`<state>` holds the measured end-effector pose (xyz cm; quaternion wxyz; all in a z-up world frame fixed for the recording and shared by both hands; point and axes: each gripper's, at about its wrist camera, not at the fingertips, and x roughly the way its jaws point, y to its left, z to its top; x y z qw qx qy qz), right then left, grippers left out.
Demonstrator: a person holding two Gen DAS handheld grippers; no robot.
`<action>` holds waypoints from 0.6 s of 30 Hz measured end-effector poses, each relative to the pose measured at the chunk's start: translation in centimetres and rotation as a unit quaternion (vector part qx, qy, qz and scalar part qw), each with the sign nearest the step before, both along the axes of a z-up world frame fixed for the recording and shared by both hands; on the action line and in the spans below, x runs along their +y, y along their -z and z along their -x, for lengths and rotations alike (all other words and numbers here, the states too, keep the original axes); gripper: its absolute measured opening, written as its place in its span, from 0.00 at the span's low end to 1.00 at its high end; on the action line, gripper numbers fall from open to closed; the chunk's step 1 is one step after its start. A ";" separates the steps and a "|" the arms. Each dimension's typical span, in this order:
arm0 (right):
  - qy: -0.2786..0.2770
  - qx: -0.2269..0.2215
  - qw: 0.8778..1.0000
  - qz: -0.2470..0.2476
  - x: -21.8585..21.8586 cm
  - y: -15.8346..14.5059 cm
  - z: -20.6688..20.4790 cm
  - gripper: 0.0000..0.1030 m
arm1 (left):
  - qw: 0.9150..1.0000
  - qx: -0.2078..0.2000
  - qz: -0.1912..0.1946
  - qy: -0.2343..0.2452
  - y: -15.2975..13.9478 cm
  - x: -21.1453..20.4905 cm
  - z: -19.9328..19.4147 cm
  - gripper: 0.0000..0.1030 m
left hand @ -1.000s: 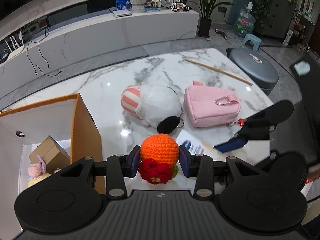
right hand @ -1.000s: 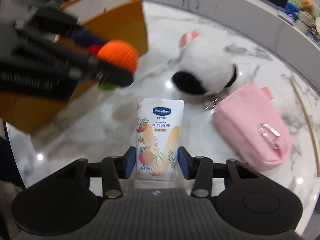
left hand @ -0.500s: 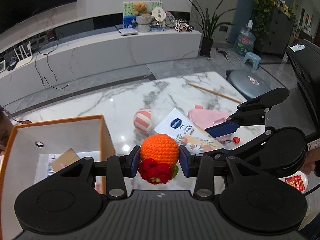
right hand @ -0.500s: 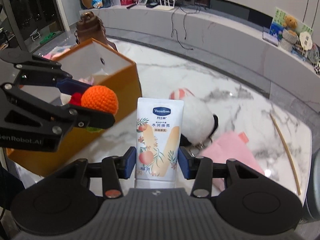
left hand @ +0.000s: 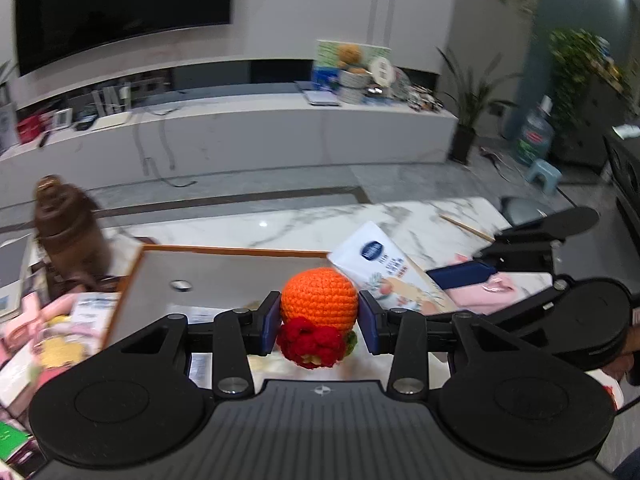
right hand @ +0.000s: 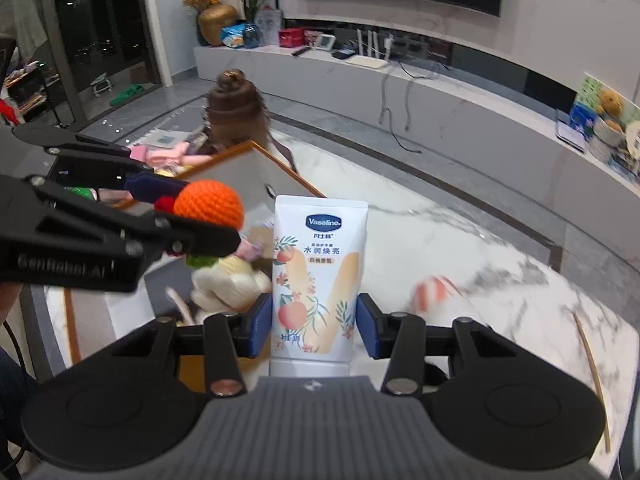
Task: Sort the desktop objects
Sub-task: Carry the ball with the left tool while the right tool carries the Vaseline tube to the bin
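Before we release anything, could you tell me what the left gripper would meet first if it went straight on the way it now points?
Probably the far inner wall of the orange box: the left gripper, shut on the crocheted orange, points across the box opening. Depth is unclear, so it might pass over the rim.

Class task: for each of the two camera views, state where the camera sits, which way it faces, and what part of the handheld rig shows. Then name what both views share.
Left wrist: sits on the left gripper, facing along its fingers over the orange-rimmed box toward the TV wall; its pads clamp the crocheted orange.
Right wrist: sits on the right gripper, facing the box and marble table; its pads clamp the Vaseline tube.
Shared: box, orange, tube, table, and each view shows the other gripper.
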<state>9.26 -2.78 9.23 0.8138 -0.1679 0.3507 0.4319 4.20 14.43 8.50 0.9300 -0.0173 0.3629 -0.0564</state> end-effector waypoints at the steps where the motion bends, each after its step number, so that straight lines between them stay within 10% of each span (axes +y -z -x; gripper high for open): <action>1: -0.005 -0.001 1.000 -0.001 0.8 -0.1 0.2 0.46 | 1.000 -0.002 0.001 -0.009 -0.1 0.9 0.3 0.45; 18: -0.070 0.024 0.997 0.006 10.3 2.5 2.3 0.46 | 0.996 0.050 -0.025 -0.075 2.8 8.8 1.8 0.45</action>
